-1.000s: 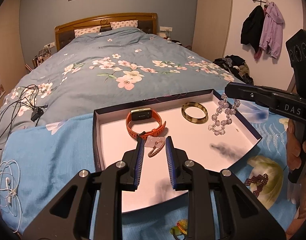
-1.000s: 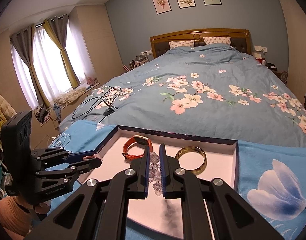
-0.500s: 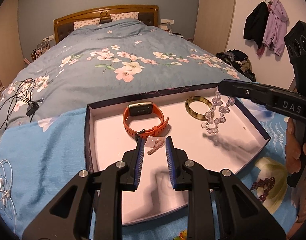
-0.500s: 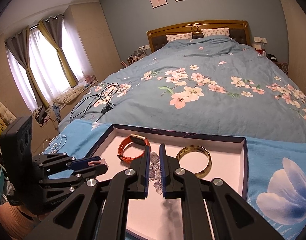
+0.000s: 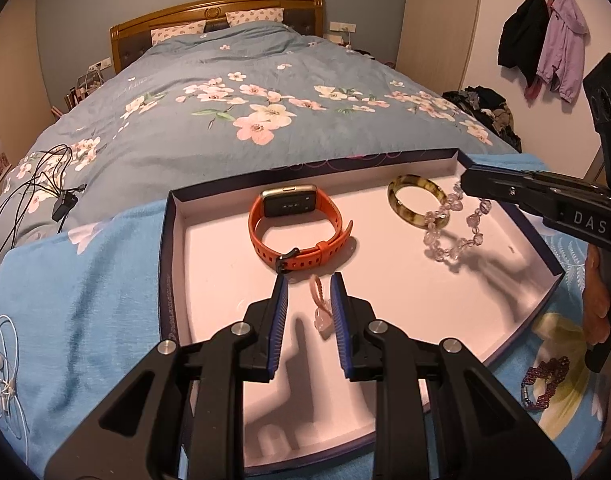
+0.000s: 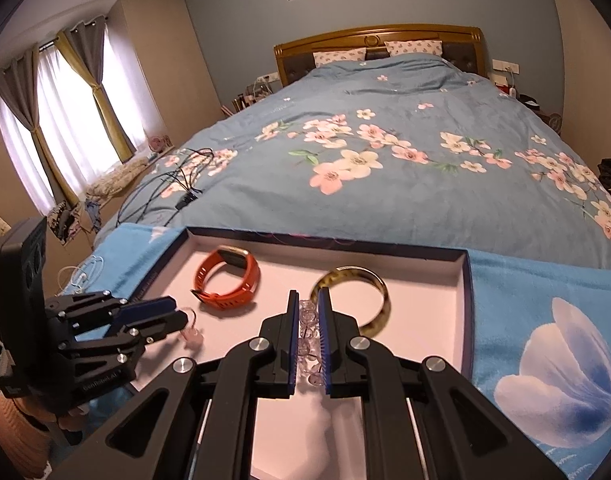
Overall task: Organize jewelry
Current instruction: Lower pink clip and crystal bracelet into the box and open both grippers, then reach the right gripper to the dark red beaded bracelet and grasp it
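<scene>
We see a shallow tray (image 5: 173,264) on a blue floral bed (image 6: 385,128) in a curtained bedroom. The left gripper (image 5: 307,304), parted, straddles a pink earring (image 5: 321,312) lying in the tray. The right gripper (image 6: 307,344) pinches a clear bead bracelet (image 5: 451,236) beside a bangle (image 6: 369,292) and orange watch (image 5: 297,232).

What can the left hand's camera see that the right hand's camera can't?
Only the left wrist view shows the coats on wall hooks and the dark red beaded bracelet lying outside the tray. Only the right wrist view shows the curtained window. Both show the tray, orange smartwatch, amber bangle, the pink trinket between the left gripper fingers, and the clear bead bracelet pinched by the right gripper.
</scene>
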The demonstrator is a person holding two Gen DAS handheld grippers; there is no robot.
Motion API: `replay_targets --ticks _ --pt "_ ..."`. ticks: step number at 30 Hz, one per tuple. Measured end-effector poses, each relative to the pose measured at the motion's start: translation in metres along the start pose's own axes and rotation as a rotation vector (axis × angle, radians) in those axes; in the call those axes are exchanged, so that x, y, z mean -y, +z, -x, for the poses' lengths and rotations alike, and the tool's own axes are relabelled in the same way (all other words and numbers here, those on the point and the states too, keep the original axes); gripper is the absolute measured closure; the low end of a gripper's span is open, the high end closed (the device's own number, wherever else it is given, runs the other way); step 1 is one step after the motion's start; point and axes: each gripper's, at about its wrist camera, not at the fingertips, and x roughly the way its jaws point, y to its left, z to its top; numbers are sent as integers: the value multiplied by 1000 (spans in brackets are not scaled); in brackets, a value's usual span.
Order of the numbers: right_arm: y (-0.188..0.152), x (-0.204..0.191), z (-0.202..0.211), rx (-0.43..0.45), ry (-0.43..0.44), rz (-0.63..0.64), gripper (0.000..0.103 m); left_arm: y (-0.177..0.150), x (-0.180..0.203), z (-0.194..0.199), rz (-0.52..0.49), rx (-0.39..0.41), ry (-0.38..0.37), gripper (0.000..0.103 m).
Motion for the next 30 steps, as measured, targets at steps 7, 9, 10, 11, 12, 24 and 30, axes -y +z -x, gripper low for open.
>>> replay_targets --ticks 7,9,10,11,12,24,30 --pt "-6 9 -8 -34 -18 -14 93 0 -3 -10 10 -31 -7 80" --pt "-7 9 -9 -38 -26 -14 93 1 -4 -10 10 -28 -4 78" --pt "-7 10 -9 -37 -32 -16 93 0 -5 -9 8 -26 0 72" --pt "-8 11 -9 -36 -32 -18 93 0 -5 -7 7 -23 3 66" --pt "-8 11 -9 -36 -33 -19 92 0 -5 -6 7 -18 6 64" --pt "-13 7 9 -14 -33 -5 77 2 -27 38 47 89 81 59" --pt "-20 2 23 -4 -18 9 72 -7 -34 62 51 120 86 56"
